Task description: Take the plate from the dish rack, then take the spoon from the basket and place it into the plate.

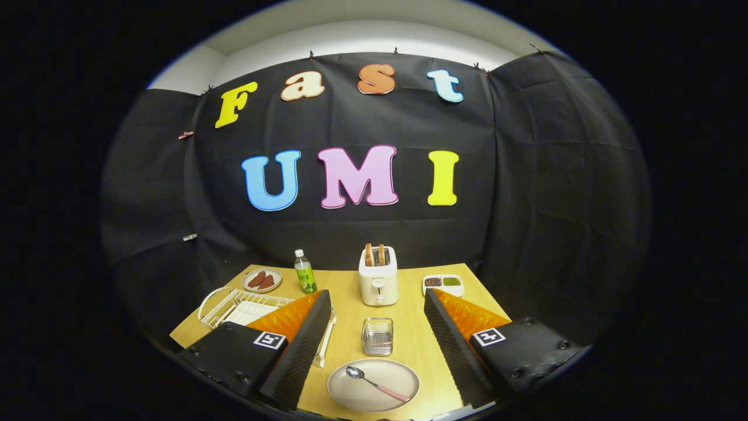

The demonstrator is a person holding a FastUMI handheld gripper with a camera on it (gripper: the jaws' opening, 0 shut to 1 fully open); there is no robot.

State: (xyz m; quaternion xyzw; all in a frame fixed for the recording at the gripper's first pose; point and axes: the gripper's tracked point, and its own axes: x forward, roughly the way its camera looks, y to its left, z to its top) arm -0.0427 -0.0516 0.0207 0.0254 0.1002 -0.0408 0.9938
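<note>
A round beige plate [374, 386] lies flat on the wooden table [409, 339], low between my two fingers. On it rests a spoon [374, 382] with a metal bowl and a pinkish handle, lying at a slant. Just beyond the plate stands a small wire basket [377, 336]. A white wire dish rack [234, 307] sits to the left, partly hidden by my left finger. My gripper [378, 345] is open, fingers spread wide on either side of the plate and basket, holding nothing.
A white toaster [378, 280] with two slices stands beyond the basket. A green-labelled bottle [304, 272] and a small plate of brown food [262, 280] sit at the back left. A white divided dish [443, 284] is at the back right.
</note>
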